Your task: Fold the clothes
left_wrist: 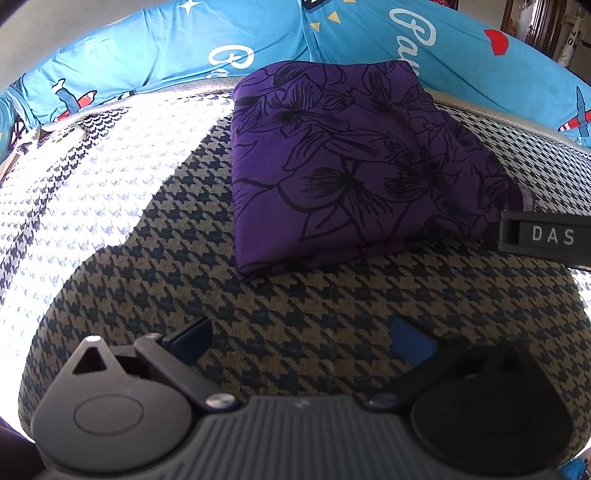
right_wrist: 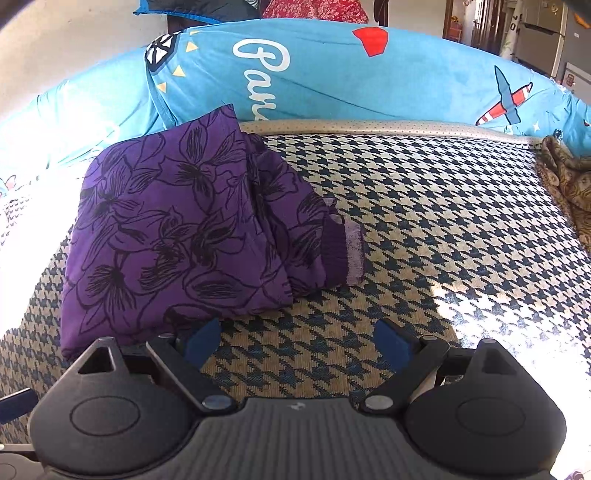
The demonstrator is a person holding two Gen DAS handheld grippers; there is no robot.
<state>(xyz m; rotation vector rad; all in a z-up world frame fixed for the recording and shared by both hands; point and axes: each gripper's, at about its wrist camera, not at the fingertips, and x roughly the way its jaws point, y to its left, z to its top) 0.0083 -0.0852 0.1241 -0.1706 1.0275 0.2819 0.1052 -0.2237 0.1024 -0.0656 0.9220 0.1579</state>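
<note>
1. Left wrist view: we saw the left gripper low over a houndstooth cover, its blue-padded fingers spread wide with nothing between them.
2. The folded purple garment, printed with black flower outlines, lay on that cover ahead of the gripper and a little to its right, well clear of the fingertips.
3. Part of the right gripper's body, lettered "DAS", showed at the right edge, just beside the garment's near right corner.
4. Strong sunlight washed out the cover on the left, while the near part lay in shadow.
5. A blue bedsheet with white script and small aeroplane prints rose behind the cover like a backdrop.
6. From the right wrist view, we found the right gripper also parted and empty, with the purple garment ahead on its left; the left blue pad sat just beside the garment's near edge, and we could not tell whether they touched.
7. A pale lilac hem stuck out at the garment's right side.
8. A brown patterned cloth lay at the cover's far right edge.
9. Beyond the sheet we made out a pale wall and a doorway area, too small to detail.
</note>
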